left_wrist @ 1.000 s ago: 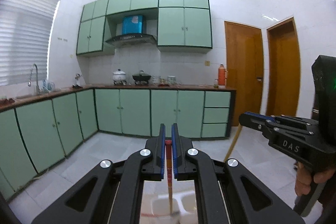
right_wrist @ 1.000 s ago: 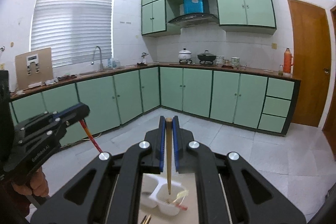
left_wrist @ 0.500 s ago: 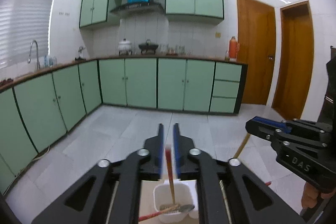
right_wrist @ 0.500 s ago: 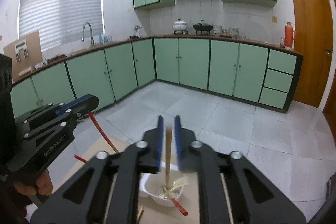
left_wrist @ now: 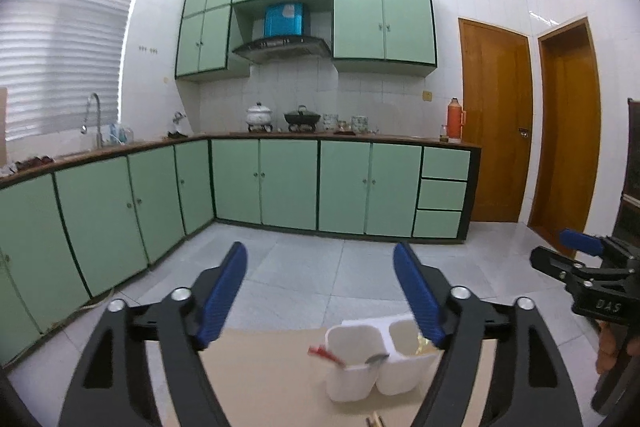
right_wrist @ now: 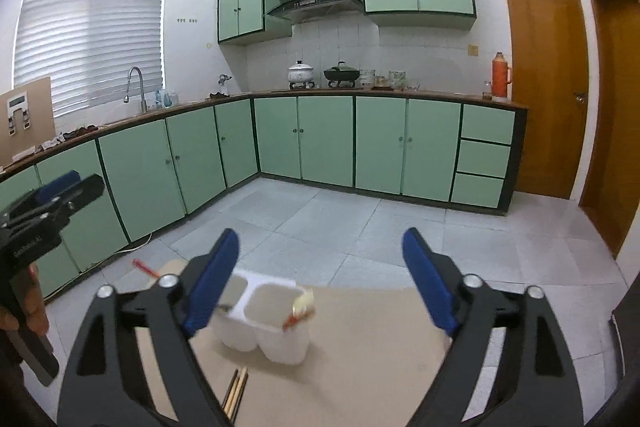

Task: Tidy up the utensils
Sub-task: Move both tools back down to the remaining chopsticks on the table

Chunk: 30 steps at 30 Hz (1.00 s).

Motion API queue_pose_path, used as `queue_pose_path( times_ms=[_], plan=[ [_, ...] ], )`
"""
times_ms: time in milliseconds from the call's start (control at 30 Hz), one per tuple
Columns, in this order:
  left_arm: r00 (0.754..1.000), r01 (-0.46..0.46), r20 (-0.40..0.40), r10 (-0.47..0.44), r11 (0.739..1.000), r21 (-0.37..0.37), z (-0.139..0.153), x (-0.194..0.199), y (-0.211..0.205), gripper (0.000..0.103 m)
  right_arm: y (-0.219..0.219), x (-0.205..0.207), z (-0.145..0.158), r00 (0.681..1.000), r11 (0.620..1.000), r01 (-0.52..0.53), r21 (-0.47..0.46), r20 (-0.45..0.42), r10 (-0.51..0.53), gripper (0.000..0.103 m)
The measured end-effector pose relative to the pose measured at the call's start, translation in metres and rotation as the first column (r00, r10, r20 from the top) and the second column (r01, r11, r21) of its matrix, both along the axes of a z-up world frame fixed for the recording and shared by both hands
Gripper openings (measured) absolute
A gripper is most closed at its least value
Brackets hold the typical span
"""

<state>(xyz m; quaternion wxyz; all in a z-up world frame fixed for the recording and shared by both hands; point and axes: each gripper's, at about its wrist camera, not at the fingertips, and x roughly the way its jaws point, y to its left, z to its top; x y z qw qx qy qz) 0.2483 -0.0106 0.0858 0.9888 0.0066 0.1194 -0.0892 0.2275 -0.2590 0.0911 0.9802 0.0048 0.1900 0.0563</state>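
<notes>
A white two-cup utensil holder (left_wrist: 374, 359) stands on a tan table (left_wrist: 272, 379); it also shows in the right wrist view (right_wrist: 266, 323). A red-handled utensil (left_wrist: 326, 354) and a spoon sit in one cup; a gold-tipped red utensil (right_wrist: 298, 313) sits in the other. My left gripper (left_wrist: 320, 291) is open and empty above the holder. My right gripper (right_wrist: 320, 271) is open and empty above it too. Wooden chopsticks (right_wrist: 236, 389) lie on the table in front of the holder.
Green cabinets (left_wrist: 288, 183) with a counter, pots and an orange thermos (left_wrist: 455, 123) line the far walls. Two wooden doors (left_wrist: 496, 155) stand at the right. The tiled floor (right_wrist: 360, 223) lies beyond the table edge.
Both grippers opened and let go of the sticks they held; the red stick and the wooden one now rest in the holder's cups. Both grippers rose and tilted back.
</notes>
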Motion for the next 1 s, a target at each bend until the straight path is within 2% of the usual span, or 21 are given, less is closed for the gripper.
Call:
queue_pose_path(
  times_ms=[167, 300, 567, 733, 1000],
  plan=[
    [1.000, -0.012, -0.004, 0.012, 1.000, 0.027, -0.022, -0.043, 0.002, 0.086, 0.001, -0.042, -0.021, 1.000, 1.000, -0.008, -0.010, -0.017, 0.008, 0.092],
    [0.998, -0.019, -0.059, 0.020, 1.000, 0.017, -0.049, -0.073, 0.007, 0.094, 0.000, -0.067, -0.039, 0.999, 1.000, -0.002, 0.029, -0.052, 0.003, 0.096],
    [0.979, -0.010, -0.201, 0.018, 0.999, 0.038, -0.101, -0.099, 0.011, 0.095, 0.010, -0.099, -0.096, 0.988, 1.000, 0.020, 0.016, -0.154, -0.017, 0.098],
    [0.968, -0.007, -0.248, 0.022, 0.998, 0.060, -0.125, -0.113, 0.014, 0.095, 0.016, -0.114, -0.127, 0.976, 0.999, 0.012, 0.038, -0.219, -0.003, 0.098],
    [0.945, 0.010, -0.325, 0.025, 0.994, 0.106, -0.170, -0.133, 0.019, 0.095, 0.036, -0.144, -0.178, 0.949, 0.999, -0.051, 0.007, -0.312, 0.051, 0.097]
  ],
)
